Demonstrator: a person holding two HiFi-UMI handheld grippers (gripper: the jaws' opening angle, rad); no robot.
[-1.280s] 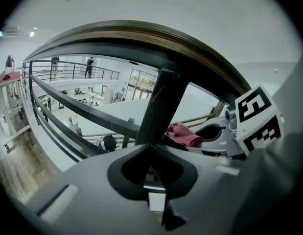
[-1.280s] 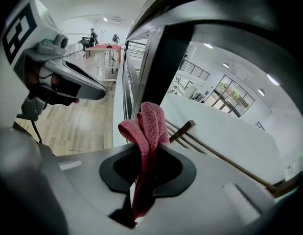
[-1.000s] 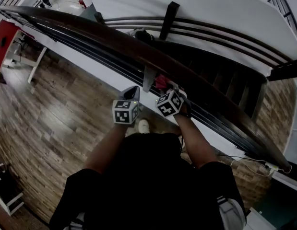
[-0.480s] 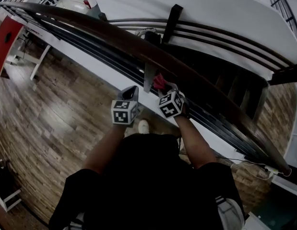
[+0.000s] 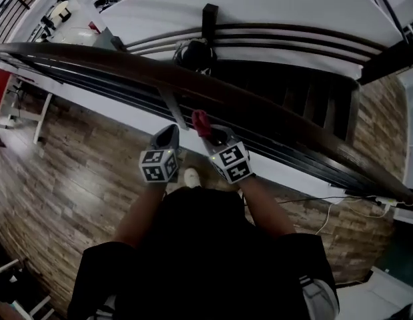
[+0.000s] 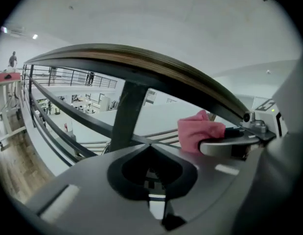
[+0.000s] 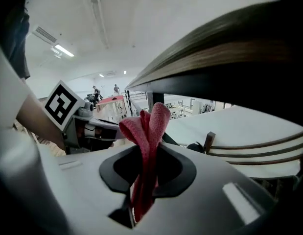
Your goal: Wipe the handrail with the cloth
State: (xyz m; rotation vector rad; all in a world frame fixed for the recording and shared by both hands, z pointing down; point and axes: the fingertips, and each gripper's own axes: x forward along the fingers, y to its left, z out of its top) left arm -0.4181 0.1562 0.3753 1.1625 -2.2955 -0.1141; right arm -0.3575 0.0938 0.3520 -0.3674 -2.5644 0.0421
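Right gripper [image 7: 144,190] clamps the red cloth [image 7: 150,124], its bunched top just under the wooden handrail [image 7: 229,58]. Left gripper [image 6: 152,195] sits beside, jaws together, empty. Wiping contact seems pending: lift cloth onto rail, then slide along.

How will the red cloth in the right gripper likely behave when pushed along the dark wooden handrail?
Probably floppy: the red cloth folds and bunches above the jaws pinching it. Likely light, since it stands up unsupported. It should mould to the dark wooden handrail.
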